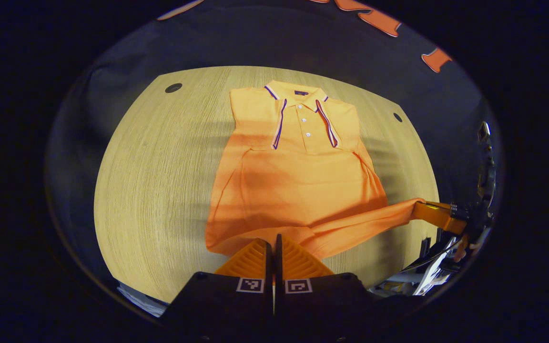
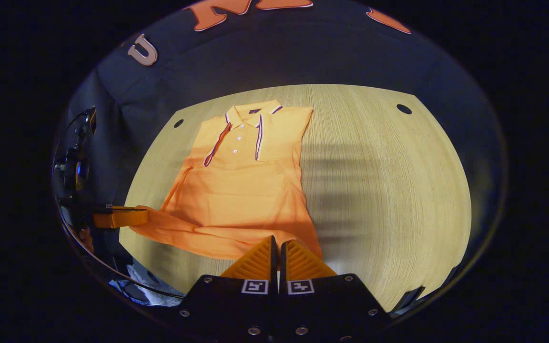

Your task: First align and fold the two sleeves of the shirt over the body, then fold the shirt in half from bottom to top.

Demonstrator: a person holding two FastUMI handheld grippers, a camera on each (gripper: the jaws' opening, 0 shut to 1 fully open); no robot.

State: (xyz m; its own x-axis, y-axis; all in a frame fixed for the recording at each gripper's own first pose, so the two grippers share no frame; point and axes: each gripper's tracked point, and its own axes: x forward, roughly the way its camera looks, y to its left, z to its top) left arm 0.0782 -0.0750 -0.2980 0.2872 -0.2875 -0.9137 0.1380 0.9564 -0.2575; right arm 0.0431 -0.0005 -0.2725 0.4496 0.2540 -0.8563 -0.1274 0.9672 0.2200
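An orange polo shirt point(image 1: 303, 181) point(image 2: 241, 190) lies front up on the wooden table point(image 1: 160, 190) point(image 2: 389, 190), its collar at the far end and both sleeves folded in over the body. My left gripper point(image 1: 273, 244) is shut on the near left corner of the bottom hem. At the other corner of that hem my right gripper point(image 2: 277, 248) is shut too. The hem is raised and stretched in a band between them. Each gripper also appears in the other's view: the right gripper point(image 1: 439, 215) at the right edge, the left gripper point(image 2: 122, 217) at the left edge.
Bare wood lies wide to the right of the shirt in the right gripper view. Small dark holes point(image 1: 173, 87) point(image 2: 403, 108) mark the table's far corners. Loose clutter point(image 1: 427, 276) point(image 2: 146, 286) sits below the near table edge. The black booth wall stands behind.
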